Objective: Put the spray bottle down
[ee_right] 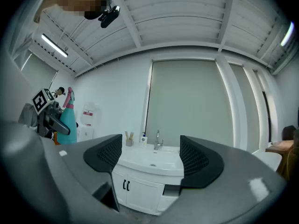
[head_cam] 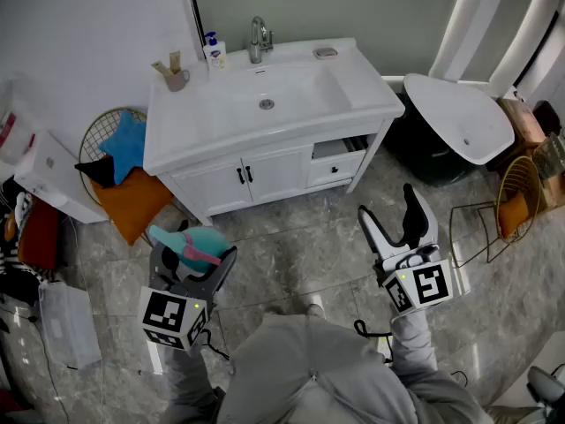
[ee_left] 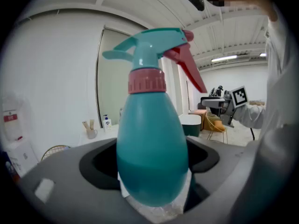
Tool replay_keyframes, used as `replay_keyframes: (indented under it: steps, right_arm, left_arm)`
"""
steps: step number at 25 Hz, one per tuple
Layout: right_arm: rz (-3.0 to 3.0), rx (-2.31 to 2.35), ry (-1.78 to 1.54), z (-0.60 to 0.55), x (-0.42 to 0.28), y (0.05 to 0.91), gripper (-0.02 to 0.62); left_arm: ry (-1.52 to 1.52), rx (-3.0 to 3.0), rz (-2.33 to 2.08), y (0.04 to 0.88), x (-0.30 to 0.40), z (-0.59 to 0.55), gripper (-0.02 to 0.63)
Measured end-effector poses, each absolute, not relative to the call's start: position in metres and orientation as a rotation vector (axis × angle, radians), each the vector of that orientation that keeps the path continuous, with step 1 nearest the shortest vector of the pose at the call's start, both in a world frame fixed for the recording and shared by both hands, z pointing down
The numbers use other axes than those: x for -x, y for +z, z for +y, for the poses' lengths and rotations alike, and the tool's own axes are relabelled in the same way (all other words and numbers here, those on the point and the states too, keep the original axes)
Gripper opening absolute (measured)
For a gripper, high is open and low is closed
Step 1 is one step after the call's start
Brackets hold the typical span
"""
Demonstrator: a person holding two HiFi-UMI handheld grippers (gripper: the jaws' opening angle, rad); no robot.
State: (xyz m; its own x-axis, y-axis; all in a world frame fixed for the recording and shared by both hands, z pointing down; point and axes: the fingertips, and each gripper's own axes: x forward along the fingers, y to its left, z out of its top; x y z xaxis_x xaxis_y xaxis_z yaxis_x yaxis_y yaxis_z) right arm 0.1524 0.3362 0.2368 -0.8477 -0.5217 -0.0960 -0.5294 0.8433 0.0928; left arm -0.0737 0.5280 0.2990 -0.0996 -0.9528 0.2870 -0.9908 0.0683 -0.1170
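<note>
A teal spray bottle (head_cam: 187, 241) with a pink collar and red trigger is held in my left gripper (head_cam: 196, 256), low in front of the white vanity (head_cam: 221, 153). In the left gripper view the spray bottle (ee_left: 152, 153) stands upright and fills the space between the jaws, which are shut on its body. My right gripper (head_cam: 395, 219) hangs to the right above the floor, jaws wide open with nothing between them. The right gripper view faces the vanity (ee_right: 145, 164) and shows the spray bottle (ee_right: 69, 115) far left.
The sink top carries a faucet (head_cam: 258, 39), a soap dispenser (head_cam: 214, 51) and a cup of brushes (head_cam: 175, 76). A wire basket with cushions (head_cam: 119, 170) stands left of the vanity. A white basin (head_cam: 459, 117) and a wire chair (head_cam: 512, 206) are at the right. Grey marble floor (head_cam: 291, 263) lies below.
</note>
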Motion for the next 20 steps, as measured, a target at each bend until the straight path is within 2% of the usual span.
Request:
replay_keyframes:
  steps: [20]
  right_arm:
    - [2.941, 0.85, 0.182, 0.34, -0.1508, 0.2327, 0.368]
  left_arm:
    - [0.43, -2.023, -2.195, 0.2971, 0.0768, 0.5297, 0.453]
